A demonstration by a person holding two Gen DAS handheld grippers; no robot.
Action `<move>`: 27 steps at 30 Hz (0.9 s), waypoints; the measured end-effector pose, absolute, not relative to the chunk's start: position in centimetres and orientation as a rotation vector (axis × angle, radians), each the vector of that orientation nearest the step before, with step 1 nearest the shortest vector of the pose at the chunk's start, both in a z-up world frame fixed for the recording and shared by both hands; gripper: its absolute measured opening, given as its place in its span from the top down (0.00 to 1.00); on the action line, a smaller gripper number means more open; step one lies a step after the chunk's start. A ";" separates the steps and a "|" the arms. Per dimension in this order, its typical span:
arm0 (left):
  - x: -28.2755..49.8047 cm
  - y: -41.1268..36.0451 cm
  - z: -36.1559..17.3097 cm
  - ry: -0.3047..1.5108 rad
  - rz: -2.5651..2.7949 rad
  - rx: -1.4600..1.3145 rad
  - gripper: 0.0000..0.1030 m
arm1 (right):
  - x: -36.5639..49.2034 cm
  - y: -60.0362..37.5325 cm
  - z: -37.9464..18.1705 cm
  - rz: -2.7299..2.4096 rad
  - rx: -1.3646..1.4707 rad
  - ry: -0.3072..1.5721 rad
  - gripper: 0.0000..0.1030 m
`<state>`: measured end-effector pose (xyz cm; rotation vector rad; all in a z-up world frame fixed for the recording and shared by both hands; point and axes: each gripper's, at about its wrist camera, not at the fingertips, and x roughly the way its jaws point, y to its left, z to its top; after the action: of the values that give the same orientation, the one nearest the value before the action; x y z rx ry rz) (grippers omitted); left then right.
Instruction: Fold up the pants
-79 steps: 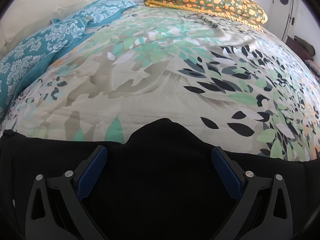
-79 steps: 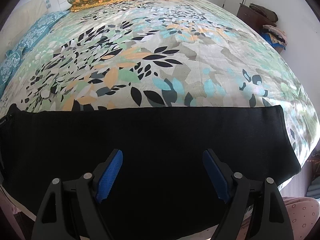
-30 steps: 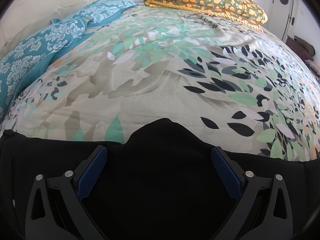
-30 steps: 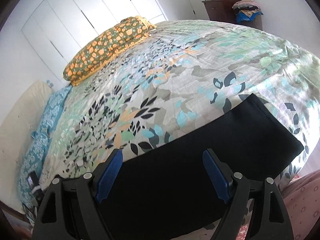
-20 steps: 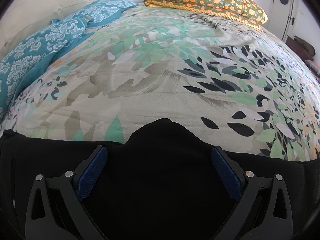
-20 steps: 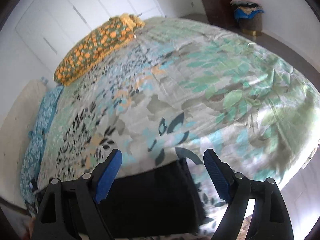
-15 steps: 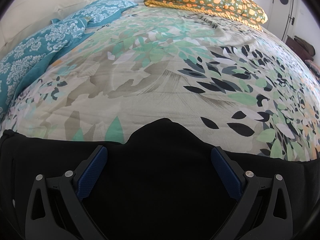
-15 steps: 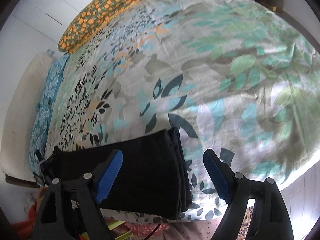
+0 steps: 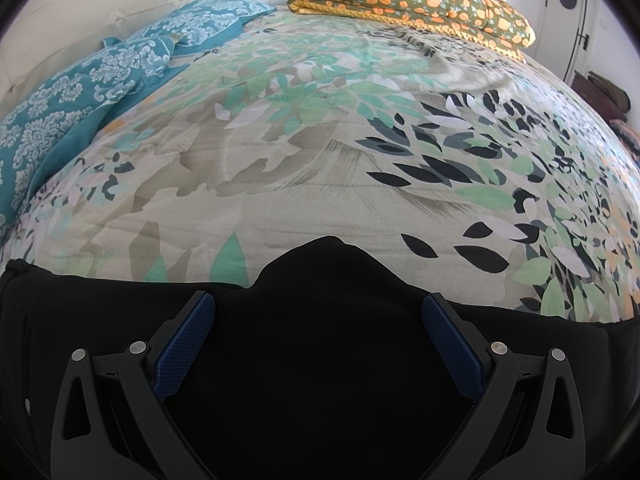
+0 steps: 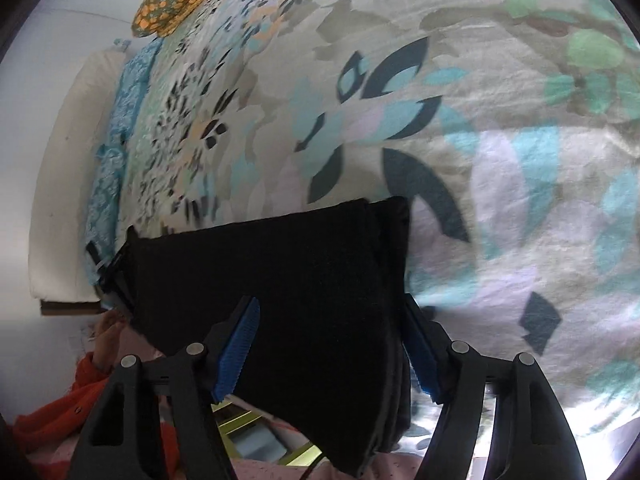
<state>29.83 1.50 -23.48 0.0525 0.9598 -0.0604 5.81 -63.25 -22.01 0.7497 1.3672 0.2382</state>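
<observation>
Black pants lie flat along the near edge of the bed, with a raised bump of cloth between my left fingers. My left gripper is open, low over the pants near one end. In the right wrist view the pants show as a long dark strip seen end-on, with stacked layers at the near end by the bed edge. My right gripper is open and straddles that end, tilted steeply down. Its blue pads stand apart on either side of the cloth.
The bed has a leaf-patterned cover. Teal patterned pillows lie at the left, an orange-flowered pillow at the far end. A padded headboard stands behind. A person's red sleeve and floor clutter show below the bed edge.
My right gripper has swung to the far right end of the pants and tipped down over it, staying open. My left gripper and the cloth under it have not moved.
</observation>
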 end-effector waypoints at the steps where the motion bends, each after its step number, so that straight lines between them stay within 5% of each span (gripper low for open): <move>1: 29.8 1.5 -23.5 0.960 -0.060 0.053 0.00 | 5.8 -63.0 -22.2 0.262 0.766 1.373 0.39; 8: 29.8 1.5 -23.5 0.959 -0.060 0.053 0.00 | 6.0 -61.9 -23.1 0.214 0.870 1.317 0.44; 10: 29.8 1.5 -23.5 0.959 -0.060 0.053 0.00 | 5.7 -61.6 -22.8 0.190 0.884 1.307 0.85; 27: 29.5 2.1 -21.6 1.038 -0.057 -0.034 0.05 | 0.5 -53.5 -19.7 0.294 1.441 0.715 0.87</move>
<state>29.54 2.12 -21.57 -0.0340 1.0376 -0.0566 0.45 -53.48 -19.72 1.4413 0.7154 0.2943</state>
